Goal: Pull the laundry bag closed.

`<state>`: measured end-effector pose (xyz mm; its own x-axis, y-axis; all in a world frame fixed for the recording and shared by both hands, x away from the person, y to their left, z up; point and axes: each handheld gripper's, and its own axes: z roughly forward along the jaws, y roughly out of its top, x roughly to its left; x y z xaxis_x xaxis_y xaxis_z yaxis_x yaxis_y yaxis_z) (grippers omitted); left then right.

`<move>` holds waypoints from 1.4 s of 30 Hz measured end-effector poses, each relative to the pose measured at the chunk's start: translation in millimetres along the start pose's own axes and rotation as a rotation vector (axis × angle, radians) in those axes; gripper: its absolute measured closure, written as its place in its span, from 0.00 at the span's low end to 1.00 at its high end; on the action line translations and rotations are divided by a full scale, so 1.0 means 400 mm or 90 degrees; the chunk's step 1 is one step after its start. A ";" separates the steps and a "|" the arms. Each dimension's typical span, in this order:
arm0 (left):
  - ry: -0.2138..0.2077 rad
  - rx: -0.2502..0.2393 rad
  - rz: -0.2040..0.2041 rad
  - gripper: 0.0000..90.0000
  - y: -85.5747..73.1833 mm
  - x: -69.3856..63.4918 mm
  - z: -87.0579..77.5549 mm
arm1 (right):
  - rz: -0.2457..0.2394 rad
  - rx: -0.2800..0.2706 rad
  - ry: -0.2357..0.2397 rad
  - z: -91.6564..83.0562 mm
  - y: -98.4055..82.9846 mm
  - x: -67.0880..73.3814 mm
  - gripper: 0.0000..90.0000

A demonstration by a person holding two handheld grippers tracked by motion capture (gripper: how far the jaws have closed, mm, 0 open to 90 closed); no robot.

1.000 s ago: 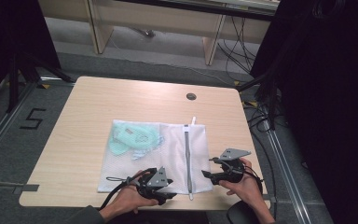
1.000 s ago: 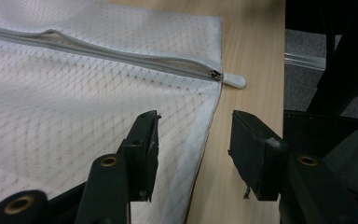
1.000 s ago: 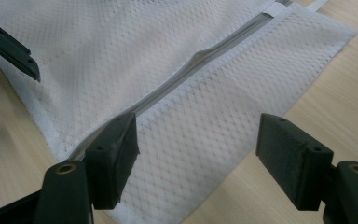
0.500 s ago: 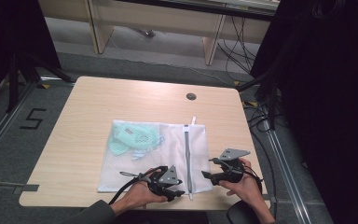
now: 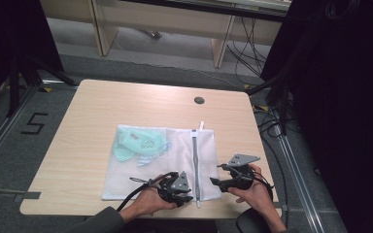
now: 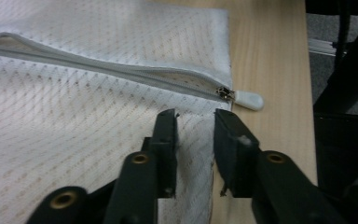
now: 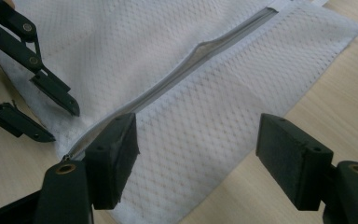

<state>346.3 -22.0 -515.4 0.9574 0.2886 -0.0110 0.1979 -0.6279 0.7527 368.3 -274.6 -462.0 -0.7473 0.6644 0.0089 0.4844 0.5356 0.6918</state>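
A white mesh bag [image 5: 175,160] lies flat on the wooden table [image 5: 126,102], with pale green items [image 5: 136,144] inside its left half. Its grey zipper [image 5: 195,160] runs toward me, the white pull tab [image 6: 249,99] lying past the bag's near edge. My left gripper [image 5: 188,196] rests at that near edge just left of the zipper. Its jaws have just been closing; a narrow gap stays between them [image 6: 195,116], with the mesh corner lying in it. My right gripper [image 5: 217,174] stands wide open over the bag's corner right of the zipper [image 7: 196,130].
A round cable hole [image 5: 199,100] sits near the table's far edge. The near table edge runs just under both hands. A taped "5" [image 5: 35,123] marks the floor at the left, and cables [image 5: 272,121] trail on the floor at the right.
My left gripper has slid to the right along the bag's near edge, closer to the zipper, and its jaws have narrowed. The right gripper has stayed put.
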 end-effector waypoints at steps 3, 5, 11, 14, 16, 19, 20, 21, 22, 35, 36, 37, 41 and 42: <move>0.019 -0.014 0.007 0.95 -0.004 -0.001 0.003 | 0.007 -0.010 0.002 0.008 -0.003 0.004 0.34; 0.022 -0.018 0.005 0.96 -0.004 -0.003 0.004 | -0.005 -0.010 -0.003 0.007 -0.001 0.004 0.34; 0.043 -0.032 -0.026 0.98 0.001 0.037 0.008 | -0.024 0.002 0.030 0.009 0.002 0.011 0.39; 0.047 -0.036 -0.034 0.98 0.006 0.055 0.000 | -0.029 0.011 0.060 0.011 0.001 0.015 0.45; 0.051 -0.043 -0.042 0.98 0.009 0.060 -0.004 | -0.031 0.014 0.075 0.016 0.000 0.024 0.47; 0.052 -0.051 -0.057 0.98 0.012 0.064 -0.004 | -0.048 0.026 0.098 0.021 0.003 0.032 0.50; 0.054 -0.051 -0.056 0.98 0.014 0.066 -0.005 | -0.045 0.029 0.109 0.023 0.003 0.038 0.52; 0.054 -0.055 -0.044 0.98 0.016 0.071 -0.006 | -0.048 0.049 0.125 0.031 -0.001 0.048 0.55; 0.055 -0.055 -0.058 0.98 0.016 0.069 -0.006 | -0.054 0.058 0.124 0.030 0.000 0.049 0.57; 0.059 -0.087 -0.073 0.98 0.043 0.084 -0.017 | -0.064 0.089 0.155 0.049 0.005 0.062 0.69; 0.063 -0.092 -0.064 0.98 0.045 0.087 -0.018 | -0.063 0.087 0.155 0.051 0.007 0.061 0.70; 0.062 -0.093 -0.073 0.98 0.046 0.086 -0.019 | -0.062 0.086 0.163 0.057 0.008 0.062 0.71; 0.057 -0.101 -0.068 0.98 0.052 0.093 -0.024 | -0.051 0.096 0.163 0.061 0.009 0.065 0.73; 0.058 -0.101 -0.072 0.98 0.052 0.092 -0.024 | -0.056 0.095 0.159 0.062 0.011 0.064 0.73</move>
<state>383.8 -17.5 -493.7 0.9069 0.4186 -0.0469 0.2598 -0.4683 0.8445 362.7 -242.5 -476.6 -0.8690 0.4732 0.1445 0.4610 0.6685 0.5836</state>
